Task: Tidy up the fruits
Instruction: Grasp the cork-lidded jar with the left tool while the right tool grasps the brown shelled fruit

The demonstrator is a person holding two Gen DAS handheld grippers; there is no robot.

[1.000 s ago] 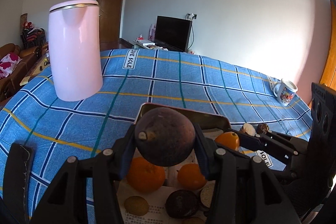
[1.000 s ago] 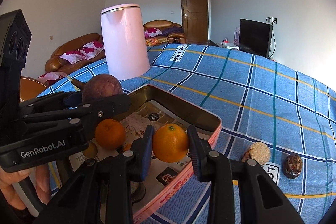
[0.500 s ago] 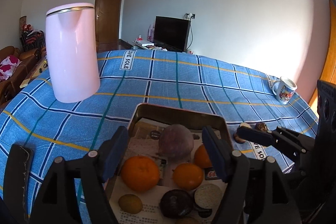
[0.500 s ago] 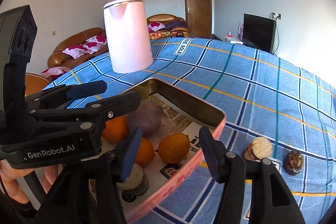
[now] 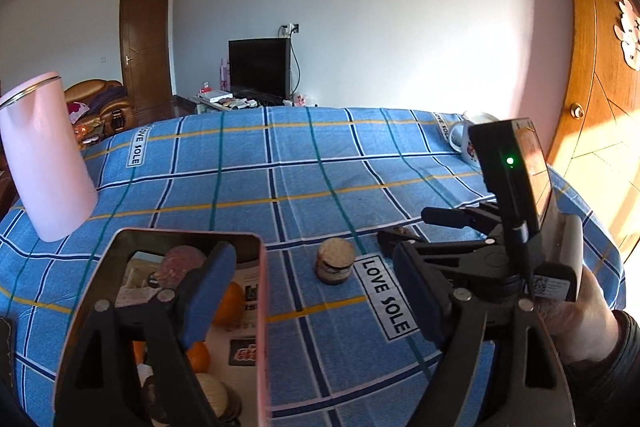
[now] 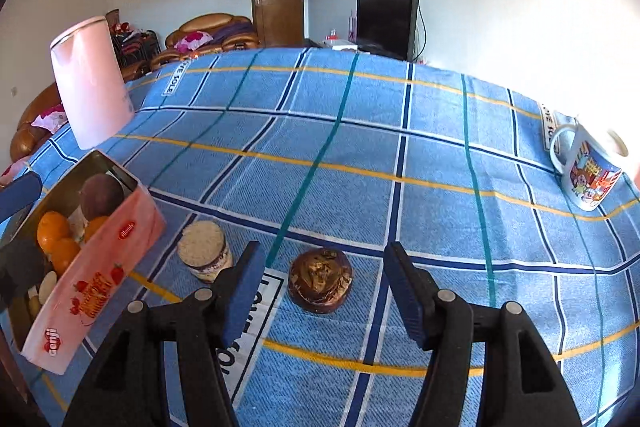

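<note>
A pink tin box (image 5: 262, 307) (image 6: 96, 279) on the blue checked cloth holds several oranges (image 6: 54, 231), a dark purple fruit (image 6: 101, 195) and some cut halves. A pale cut fruit half (image 5: 335, 261) (image 6: 204, 255) and a dark brown one (image 6: 320, 279) lie on the cloth right of the box. My left gripper (image 5: 316, 299) is open and empty, its left finger over the box and the pale half between its fingers farther off. My right gripper (image 6: 324, 291) is open and empty, its fingers on either side of the dark brown half; it also shows in the left wrist view (image 5: 472, 255).
A tall pink kettle (image 5: 44, 159) (image 6: 90, 83) stands at the far left of the table. A printed mug (image 6: 588, 171) (image 5: 464, 141) stands near the right edge. A wooden door (image 5: 592, 75) is to the right. A TV and sofa are behind the table.
Both grippers let go of their fruit into the box, the purple one and an orange, opened, and swung right. The right gripper now frames the dark brown half on the cloth.
</note>
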